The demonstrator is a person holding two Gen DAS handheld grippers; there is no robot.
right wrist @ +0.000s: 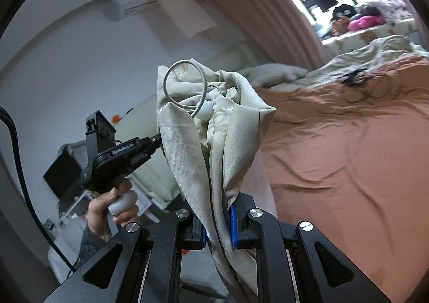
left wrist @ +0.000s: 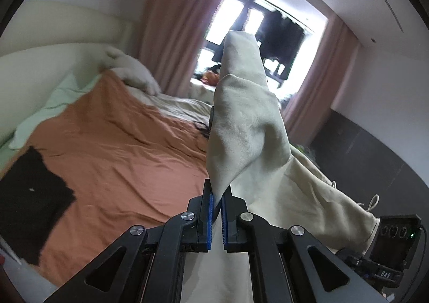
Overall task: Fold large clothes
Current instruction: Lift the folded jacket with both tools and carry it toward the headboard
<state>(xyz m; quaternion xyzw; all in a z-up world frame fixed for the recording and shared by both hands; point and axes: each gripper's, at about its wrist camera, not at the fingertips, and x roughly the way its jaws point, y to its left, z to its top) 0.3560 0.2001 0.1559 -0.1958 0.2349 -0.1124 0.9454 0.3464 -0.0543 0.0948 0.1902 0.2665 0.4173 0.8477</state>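
Observation:
A large beige garment (left wrist: 241, 120) with a drawstring hangs in the air between both grippers, above the edge of the bed. My left gripper (left wrist: 217, 193) is shut on a fold of it, and the cloth stands up from the blue pads. In the right wrist view my right gripper (right wrist: 215, 218) is shut on a bunched part of the beige garment (right wrist: 228, 126). A cord loop with a white toggle (right wrist: 185, 88) sits on top of that bunch. A hand (right wrist: 115, 209) holds the left gripper (right wrist: 156, 142) at the left, its tip in the cloth.
A bed with an orange sheet (left wrist: 120, 158) fills the space ahead. On it lie a folded black garment (left wrist: 29, 195), a pale green pillow (left wrist: 53, 104), a rumpled light blanket (right wrist: 362, 53) and a small black item (right wrist: 354, 76). Pink curtains (left wrist: 171, 21) frame a bright window.

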